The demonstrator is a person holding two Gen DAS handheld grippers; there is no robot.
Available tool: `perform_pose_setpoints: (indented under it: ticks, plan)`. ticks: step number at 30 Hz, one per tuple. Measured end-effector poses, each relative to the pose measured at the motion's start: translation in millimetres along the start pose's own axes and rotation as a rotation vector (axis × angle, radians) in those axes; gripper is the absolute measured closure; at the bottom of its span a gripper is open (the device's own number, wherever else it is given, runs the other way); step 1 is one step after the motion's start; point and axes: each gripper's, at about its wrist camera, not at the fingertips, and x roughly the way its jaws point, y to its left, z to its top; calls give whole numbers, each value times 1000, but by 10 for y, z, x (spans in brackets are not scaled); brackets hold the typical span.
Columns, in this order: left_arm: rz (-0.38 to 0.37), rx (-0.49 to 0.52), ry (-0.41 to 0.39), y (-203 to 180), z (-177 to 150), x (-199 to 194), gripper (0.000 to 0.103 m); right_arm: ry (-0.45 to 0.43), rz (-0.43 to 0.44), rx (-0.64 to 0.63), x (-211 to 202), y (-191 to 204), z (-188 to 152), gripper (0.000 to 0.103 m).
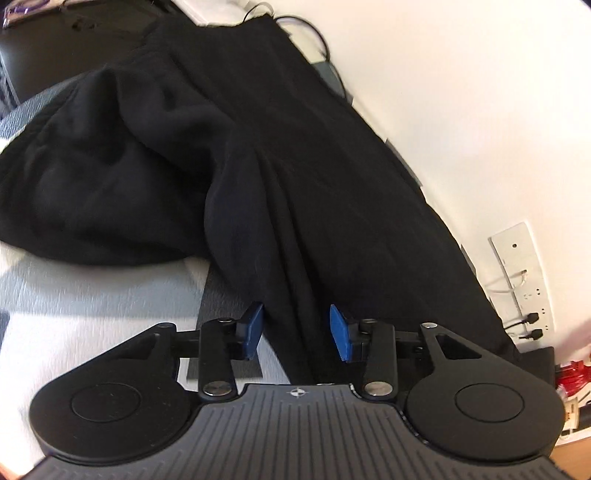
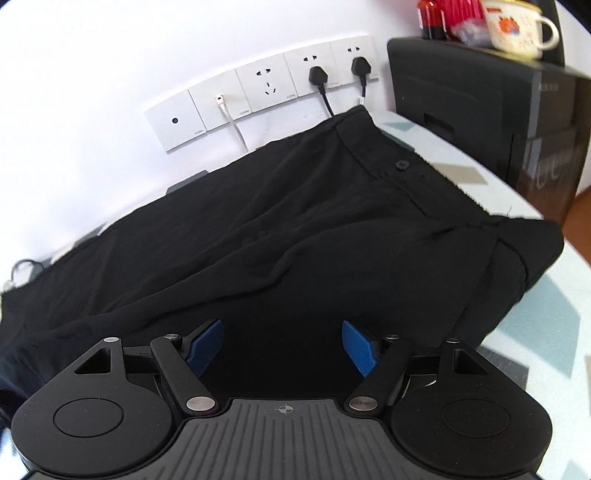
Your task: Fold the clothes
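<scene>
Black trousers point(image 2: 295, 206) lie spread on a patterned table point(image 2: 535, 325), with the waistband and button point(image 2: 402, 164) toward the wall sockets. In the left wrist view one trouser leg point(image 1: 303, 229) runs along the wall and the other part is bunched up point(image 1: 96, 184) at the left. My left gripper point(image 1: 297, 330) is open, and a ridge of the leg fabric passes between its blue pads point(image 1: 254, 328). My right gripper point(image 2: 282, 347) is open wide, low over the seat of the trousers, with black cloth under both fingers.
A white wall with a row of sockets point(image 2: 258, 88) and two black plugs point(image 2: 317, 77) runs behind the table. A black box point(image 2: 487, 107) carrying a mug point(image 2: 517, 27) and red items stands at the right end. Cables point(image 1: 317, 40) lie at the far end.
</scene>
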Motion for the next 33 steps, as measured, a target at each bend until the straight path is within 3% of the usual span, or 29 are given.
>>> perform_pose_setpoints:
  ticks: [1,2,3,4,7,10,13,16,19,23,25,28,30,33]
  plan:
    - [8,22,-1,-22,-3,23,63,8,1,24,-4,-31,-6,34]
    - [18,44,-3,-44,-23,39,71,9,-1,47,-28,-89,-2,34]
    - [33,62,-6,-72,-28,45,88,6,-5,69,-61,-162,7,34]
    - [50,72,-9,-92,-34,31,91,4,-10,92,-95,-235,16,34]
    - [95,91,-21,-150,-49,-89,93,-3,-23,161,-197,-454,43,34]
    - [52,123,-84,-169,-97,-364,93,-11,-36,229,-298,-673,70,33]
    - [12,86,-104,-96,-169,-640,94,-20,-55,304,-407,-915,89,33]
    - [28,23,-75,40,-249,-714,94,-31,-89,412,-527,-1238,45,33]
    - [101,-12,-8,242,-408,-627,94,-32,-97,525,-582,-1495,-51,33]
    - [138,-36,17,271,-447,-497,94,-30,-104,569,-554,-1627,-131,34]
    - [152,-8,9,199,-429,-470,93,-29,-86,570,-512,-1618,-115,34]
    - [179,-3,9,179,-403,-437,79,-27,-55,571,-446,-1592,-79,34]
    - [192,-36,5,207,-406,-420,65,-26,-34,571,-401,-1575,-55,34]
    - [186,-110,2,328,-395,-411,60,-24,-3,572,-335,-1549,-19,35]
